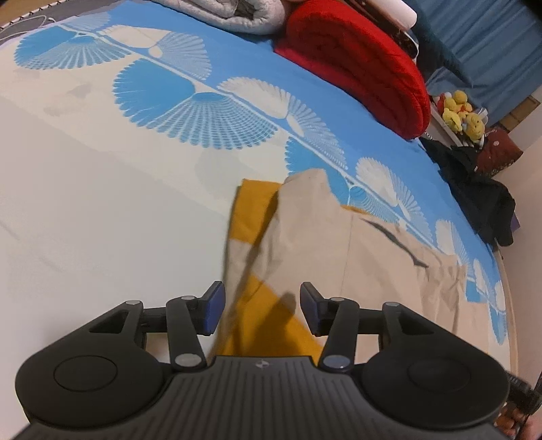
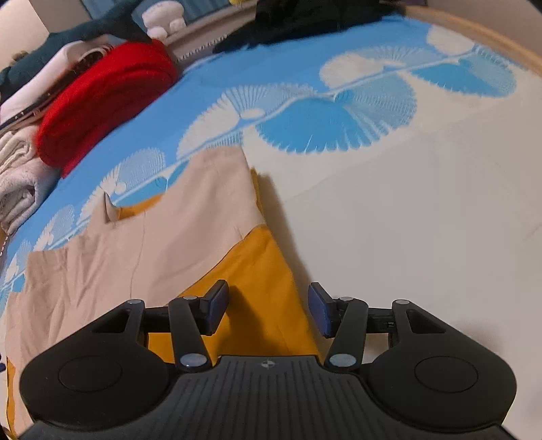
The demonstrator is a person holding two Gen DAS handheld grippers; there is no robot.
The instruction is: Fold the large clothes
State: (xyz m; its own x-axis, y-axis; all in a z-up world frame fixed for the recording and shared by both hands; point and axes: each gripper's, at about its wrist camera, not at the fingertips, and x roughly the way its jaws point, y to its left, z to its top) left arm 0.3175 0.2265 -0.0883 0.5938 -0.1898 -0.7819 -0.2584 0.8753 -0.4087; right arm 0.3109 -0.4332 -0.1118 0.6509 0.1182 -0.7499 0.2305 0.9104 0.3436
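Note:
A beige and mustard-yellow garment (image 1: 338, 243) lies spread on the bed; it also shows in the right wrist view (image 2: 162, 237). My left gripper (image 1: 262, 309) is open and empty, hovering over the garment's left edge, where a beige fold lies over yellow cloth. My right gripper (image 2: 267, 311) is open and empty, over the yellow part of the garment near its right edge. Neither gripper holds any cloth.
The bed has a white and blue fan-pattern sheet (image 1: 101, 203). A rolled red blanket (image 1: 355, 61) and grey-white bedding (image 1: 230, 13) lie at the far side. Yellow plush toys (image 1: 460, 111) and dark clothes (image 1: 474, 189) sit beyond the bed's edge.

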